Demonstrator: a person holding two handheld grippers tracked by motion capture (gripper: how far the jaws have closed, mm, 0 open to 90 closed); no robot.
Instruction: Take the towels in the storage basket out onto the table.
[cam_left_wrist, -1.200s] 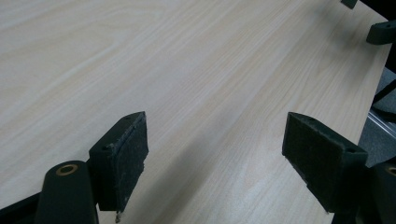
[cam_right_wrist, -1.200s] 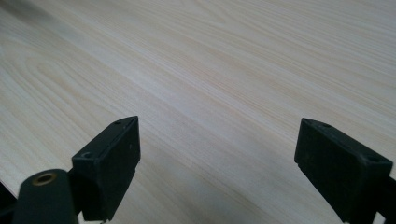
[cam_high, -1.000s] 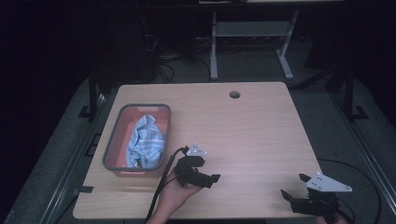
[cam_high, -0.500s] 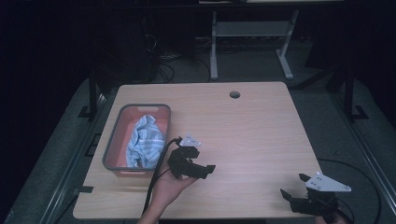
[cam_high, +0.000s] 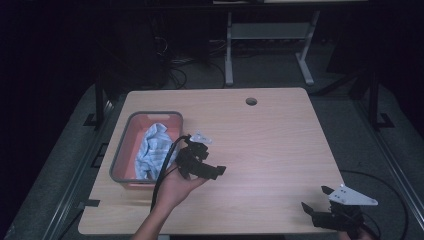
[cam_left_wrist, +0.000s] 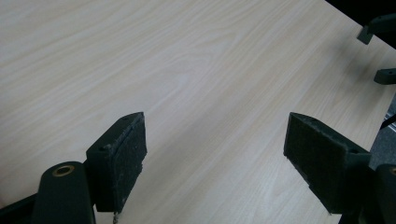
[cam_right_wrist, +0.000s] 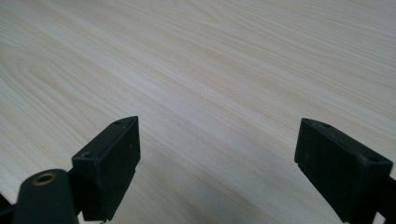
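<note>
A light blue cloth (cam_high: 151, 146) lies crumpled inside a red bin with a grey rim (cam_high: 150, 114) on the left part of the wooden table (cam_high: 270, 145). Just right of the bin, a hand holds my left gripper (cam_high: 214, 165) open, its jaws pointing right over bare wood. In the left gripper view the left gripper (cam_left_wrist: 217, 119) has nothing between its pads (cam_left_wrist: 128, 158). My right gripper (cam_high: 315, 197) rests low near the table's front right corner, also open. The right gripper view shows the right gripper (cam_right_wrist: 219, 122) wide apart above plain tabletop.
A round cable hole (cam_high: 251, 101) sits near the table's far edge. The right gripper's jaw tips (cam_left_wrist: 378, 30) appear far off in the left gripper view. A metal stand (cam_high: 267, 35) and cables lie on the dark floor behind the table.
My left gripper has moved away from the front edge, farther onto the table and slightly toward the bin. The right gripper has stayed still.
</note>
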